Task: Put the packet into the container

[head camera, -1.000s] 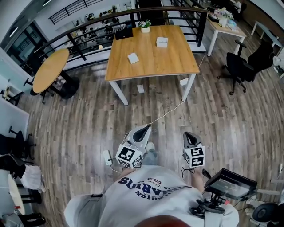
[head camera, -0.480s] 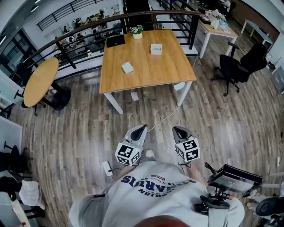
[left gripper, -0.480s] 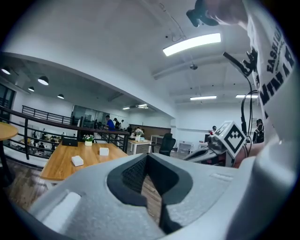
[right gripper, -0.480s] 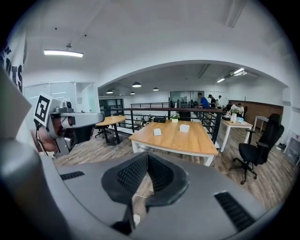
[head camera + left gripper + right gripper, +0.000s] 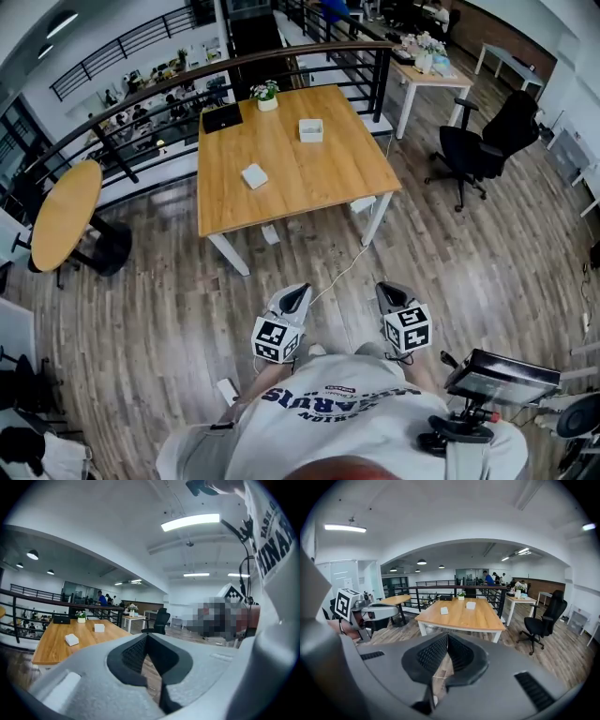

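A wooden table [image 5: 319,178] stands some way ahead of me on the plank floor. On it lie a small white packet [image 5: 254,175] toward the left and, farther back, a white box-like container [image 5: 310,129]. My left gripper [image 5: 300,292] and right gripper [image 5: 383,289] are held side by side in front of my chest, well short of the table. Both are shut with nothing in them. The left gripper view shows its closed jaws [image 5: 146,637], the packet [image 5: 71,639] and the container [image 5: 99,627]. The right gripper view shows shut jaws [image 5: 447,637], the packet [image 5: 444,611] and the container [image 5: 470,605].
A laptop [image 5: 222,117] and a potted plant [image 5: 266,94] sit at the table's far edge, by a black railing [image 5: 141,141]. A round table [image 5: 61,211] stands left, a black office chair [image 5: 469,150] right. A white cable [image 5: 342,267] crosses the floor. A stand with a screen [image 5: 497,380] is at my right.
The table has drawn nearer in the head view and shifted left. Both grippers stay shut in front of my chest, the right one a little farther from the left than half a second ago.
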Demonstrator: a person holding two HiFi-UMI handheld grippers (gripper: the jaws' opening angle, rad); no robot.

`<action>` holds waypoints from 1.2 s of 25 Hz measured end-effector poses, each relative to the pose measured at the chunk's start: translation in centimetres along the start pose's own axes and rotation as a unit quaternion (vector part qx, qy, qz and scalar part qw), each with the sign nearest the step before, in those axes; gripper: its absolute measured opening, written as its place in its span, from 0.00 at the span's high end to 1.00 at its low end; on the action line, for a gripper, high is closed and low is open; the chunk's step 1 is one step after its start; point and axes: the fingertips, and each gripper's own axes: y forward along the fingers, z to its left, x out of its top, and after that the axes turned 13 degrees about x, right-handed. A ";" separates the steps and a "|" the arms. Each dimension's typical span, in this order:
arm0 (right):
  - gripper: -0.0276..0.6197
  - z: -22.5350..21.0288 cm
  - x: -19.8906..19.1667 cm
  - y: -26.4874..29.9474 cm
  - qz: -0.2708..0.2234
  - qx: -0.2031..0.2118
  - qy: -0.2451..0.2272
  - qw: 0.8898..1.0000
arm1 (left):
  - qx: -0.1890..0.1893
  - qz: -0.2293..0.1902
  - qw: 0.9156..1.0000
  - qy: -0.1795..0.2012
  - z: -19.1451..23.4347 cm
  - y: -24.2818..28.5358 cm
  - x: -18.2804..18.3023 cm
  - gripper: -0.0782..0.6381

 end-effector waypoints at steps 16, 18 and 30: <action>0.94 1.6 0.4 6.2 0.045 0.057 -0.030 0.997 | -0.002 0.047 0.999 -0.017 0.9 -0.3 -5.2 0.89; 0.94 1.6 1.0 7.6 0.047 0.078 -0.035 0.995 | 0.007 0.055 0.998 -0.013 1.5 0.0 -5.6 0.89; 0.94 -9.8 7.8 13.8 0.007 0.086 -0.078 0.993 | 0.135 0.023 0.987 -0.089 8.8 9.3 -1.9 0.89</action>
